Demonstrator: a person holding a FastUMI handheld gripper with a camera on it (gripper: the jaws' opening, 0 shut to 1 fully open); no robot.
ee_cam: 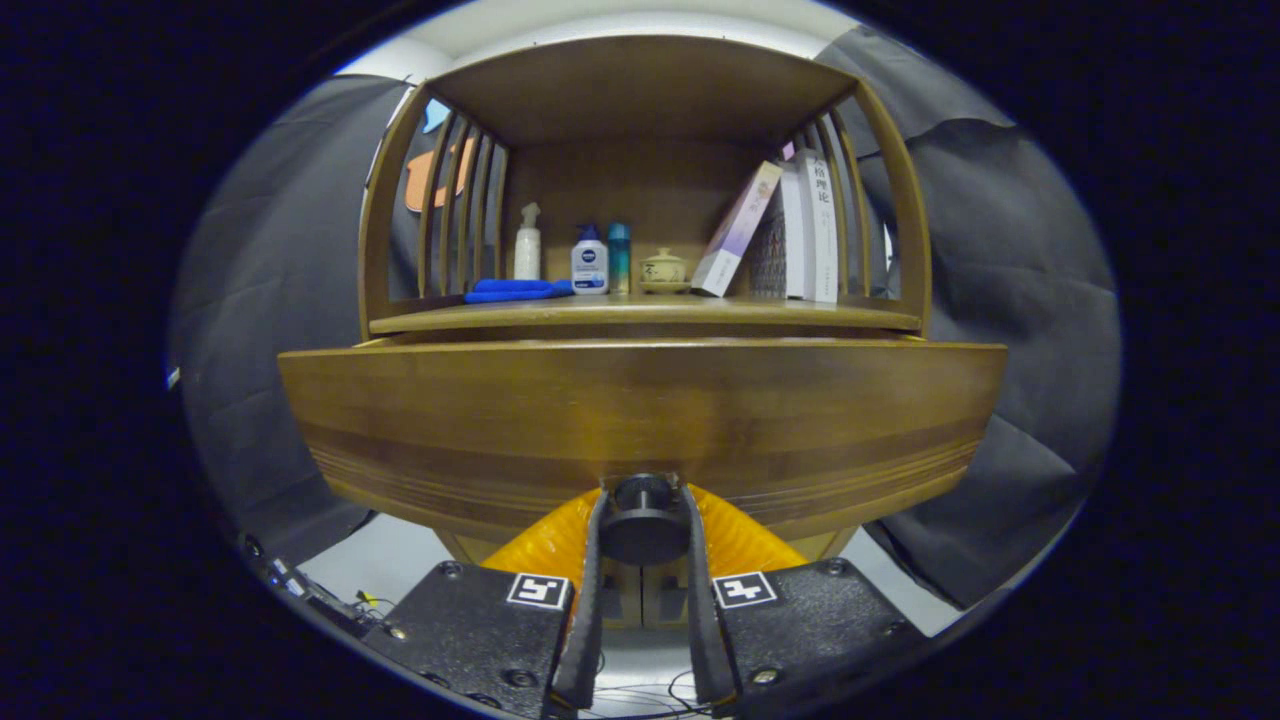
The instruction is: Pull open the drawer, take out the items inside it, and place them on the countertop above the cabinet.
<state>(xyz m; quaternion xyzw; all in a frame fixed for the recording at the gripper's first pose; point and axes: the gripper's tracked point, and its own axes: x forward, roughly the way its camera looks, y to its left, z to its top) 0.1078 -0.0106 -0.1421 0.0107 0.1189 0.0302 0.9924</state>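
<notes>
A wooden cabinet (640,200) is standing in a booth with dark cloth walls (1010,330) on both sides. A pale floor (370,560) is showing below it. The surface (640,312) on top of the cabinet's drawer part is a brown wooden board, with a roof above it and thin wooden bars at each side.

On the surface, things are sitting in a row near the back. A blue cloth (515,290) is lying flat on the left. Next to it a white spray bottle (527,243) is standing up. Then a white bottle with a blue cap (589,262) is standing, and a teal bottle (619,257) is just beside it. A small pale pot with a lid (663,269) is sitting near the middle. On the right, books (810,230) are standing, and one book (737,230) is leaning on them. One book spine has writing on it, but it is too small for me to read. The blue label on the white bottle is also too small to be sure of.

The drawer (640,420) is sticking out a little from under the surface. Its wide wooden front is right ahead of the gripper (643,535). The round dark knob (643,518) is sitting low in the middle of the drawer front. The gripper is squeezing the knob, with one finger pressing on each side of it.
</notes>
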